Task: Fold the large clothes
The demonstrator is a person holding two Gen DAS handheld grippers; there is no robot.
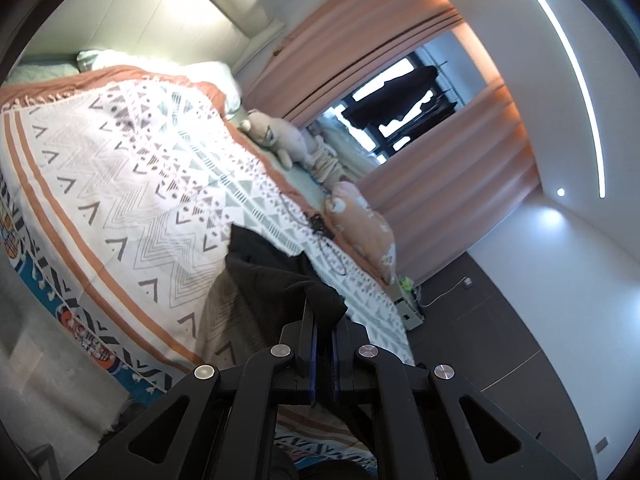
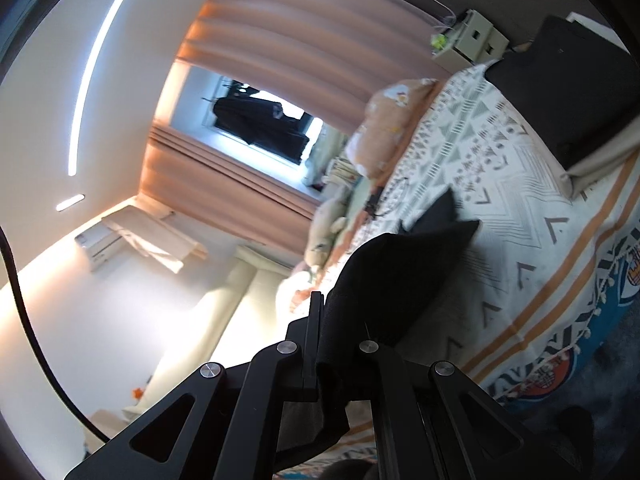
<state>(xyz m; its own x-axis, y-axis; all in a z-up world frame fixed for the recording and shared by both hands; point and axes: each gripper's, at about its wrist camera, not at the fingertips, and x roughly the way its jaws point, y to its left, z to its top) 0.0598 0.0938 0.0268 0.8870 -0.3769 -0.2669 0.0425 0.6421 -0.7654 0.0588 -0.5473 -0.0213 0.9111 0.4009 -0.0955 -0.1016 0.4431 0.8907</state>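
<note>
Currently the left gripper (image 1: 324, 320) has its jaws drawn close together, pinching a fold of the black garment (image 1: 276, 280). The right gripper (image 2: 340, 320) likewise clamps the black garment (image 2: 400, 276), whose cloth bunches over one finger and hides it. From both grippers the garment hangs out above the patterned bedspread (image 1: 132, 184), casting a shadow on it. Along the far side of the bed lie a plush toy (image 1: 276, 140) and an orange pillow (image 1: 364, 228). In the right wrist view, a separate dark folded item (image 2: 568, 92) rests on the bedspread near the bed's corner, well apart from the held garment. Peach curtains (image 1: 452, 184) frame the window behind.
</note>
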